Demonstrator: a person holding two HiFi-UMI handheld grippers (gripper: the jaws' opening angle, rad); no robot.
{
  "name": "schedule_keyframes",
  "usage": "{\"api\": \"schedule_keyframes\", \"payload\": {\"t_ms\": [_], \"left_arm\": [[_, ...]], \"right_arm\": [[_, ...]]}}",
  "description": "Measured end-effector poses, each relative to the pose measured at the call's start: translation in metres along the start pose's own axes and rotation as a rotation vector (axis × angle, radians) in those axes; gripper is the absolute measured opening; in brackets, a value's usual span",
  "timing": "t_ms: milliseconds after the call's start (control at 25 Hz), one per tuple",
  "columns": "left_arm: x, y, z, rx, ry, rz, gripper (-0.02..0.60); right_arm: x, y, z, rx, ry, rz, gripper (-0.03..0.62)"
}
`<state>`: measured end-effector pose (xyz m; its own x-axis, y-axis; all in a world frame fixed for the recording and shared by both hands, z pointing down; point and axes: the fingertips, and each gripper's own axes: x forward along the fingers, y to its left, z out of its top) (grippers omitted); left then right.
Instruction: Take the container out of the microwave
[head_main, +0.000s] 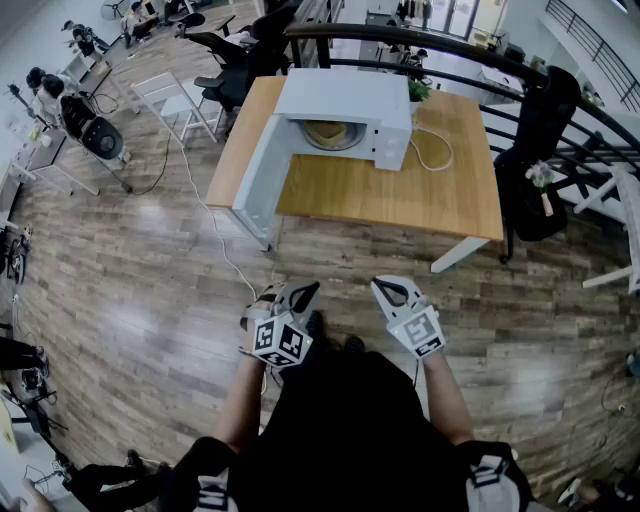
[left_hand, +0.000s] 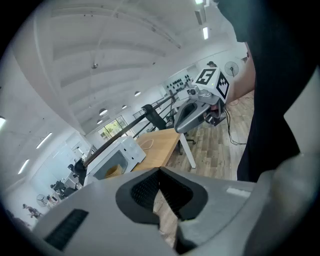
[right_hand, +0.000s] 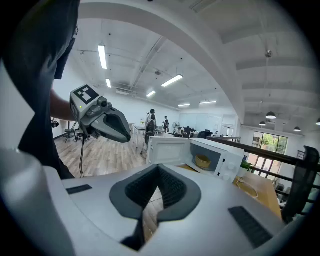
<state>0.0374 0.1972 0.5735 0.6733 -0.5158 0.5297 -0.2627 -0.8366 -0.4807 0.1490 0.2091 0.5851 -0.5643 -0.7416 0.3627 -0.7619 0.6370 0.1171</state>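
- Head view: white open-door microwave (head_main: 345, 110) with tan round container (head_main: 330, 132) inside, on light wooden table (head_main: 400, 195); plank floor (head_main: 130, 290).
- Left gripper (head_main: 310, 290), right gripper (head_main: 382, 287): jaws together, empty.

The person wears a black short-sleeved top (head_main: 350, 430). The left gripper (head_main: 303, 293) and the right gripper (head_main: 390, 290) are pale grey plastic tools with smooth, rounded shells that taper to a point. Each bears a white block printed with black square markers, the left cube (head_main: 280, 342) and the right cube (head_main: 425, 333); black ribbed pads (right_hand: 173, 190) line the jaws, and a thin dark cable (right_hand: 81, 150) hangs below the left one.
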Motion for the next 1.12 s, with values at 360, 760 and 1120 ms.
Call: {"api": "schedule_keyframes", "payload": {"t_ms": [360, 760, 1120], "left_arm": [[-0.005, 0.004, -0.005, -0.003, 0.002, 0.001, 0.002], [-0.006, 0.012, -0.012, -0.003, 0.003, -0.002, 0.002], [-0.003, 0.048, -0.035, 0.000, -0.022, -0.019, 0.002]], "right_arm": [[0.006, 0.002, 0.001, -0.009, -0.011, -0.003, -0.003], [0.015, 0.003, 0.004, 0.022, -0.019, 0.001, -0.003], [0.050, -0.002, 0.011, 0.040, 0.008, -0.034, -0.003]]}}
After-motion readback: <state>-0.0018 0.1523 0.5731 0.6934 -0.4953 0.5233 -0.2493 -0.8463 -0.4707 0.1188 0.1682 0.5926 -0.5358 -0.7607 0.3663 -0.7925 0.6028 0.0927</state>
